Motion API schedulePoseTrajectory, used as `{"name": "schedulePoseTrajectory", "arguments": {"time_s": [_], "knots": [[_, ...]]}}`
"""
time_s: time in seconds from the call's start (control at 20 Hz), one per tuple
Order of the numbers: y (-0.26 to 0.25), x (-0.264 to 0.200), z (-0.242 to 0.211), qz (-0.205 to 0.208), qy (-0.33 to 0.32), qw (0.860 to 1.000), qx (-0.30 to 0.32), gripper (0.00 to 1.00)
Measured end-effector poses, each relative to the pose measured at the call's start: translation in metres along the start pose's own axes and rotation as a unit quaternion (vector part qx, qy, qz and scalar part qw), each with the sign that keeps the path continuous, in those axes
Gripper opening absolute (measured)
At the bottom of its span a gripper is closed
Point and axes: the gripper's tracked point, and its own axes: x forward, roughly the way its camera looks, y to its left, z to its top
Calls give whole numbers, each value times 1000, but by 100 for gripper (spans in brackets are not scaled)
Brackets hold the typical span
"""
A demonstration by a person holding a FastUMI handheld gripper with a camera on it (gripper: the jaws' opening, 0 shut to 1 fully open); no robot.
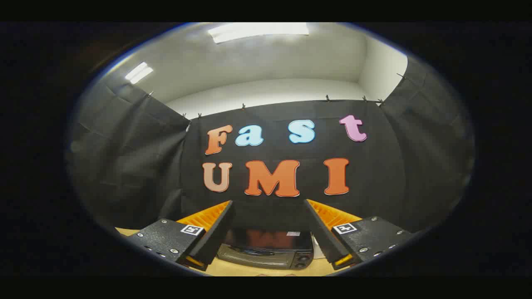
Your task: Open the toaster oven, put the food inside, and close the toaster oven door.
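At the bottom of the frame is a light wooden table (245, 270). A toaster oven (266, 249) stands directly on it, at bottom centre, with its door closed and two knobs at its right side. The gripper (268, 205) is above, its fingers wide apart with nothing between them.

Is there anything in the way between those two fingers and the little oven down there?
Nothing visible. The gripper is open and empty, and the dark toaster oven with the glass door sits on the light wooden table beyond and below the fingertips, door closed.
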Motion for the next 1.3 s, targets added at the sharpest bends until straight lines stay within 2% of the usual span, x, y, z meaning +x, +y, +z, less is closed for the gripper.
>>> {"name": "schedulePoseTrajectory", "arguments": {"time_s": [0.4, 0.75, 1.3], "knots": [[13, 5, 3, 14, -26, 1000, -7, 97], [22, 8, -10, 20, -17, 1000, -1, 97], [34, 25, -87, 29, 38, 999, 13, 97]]}}
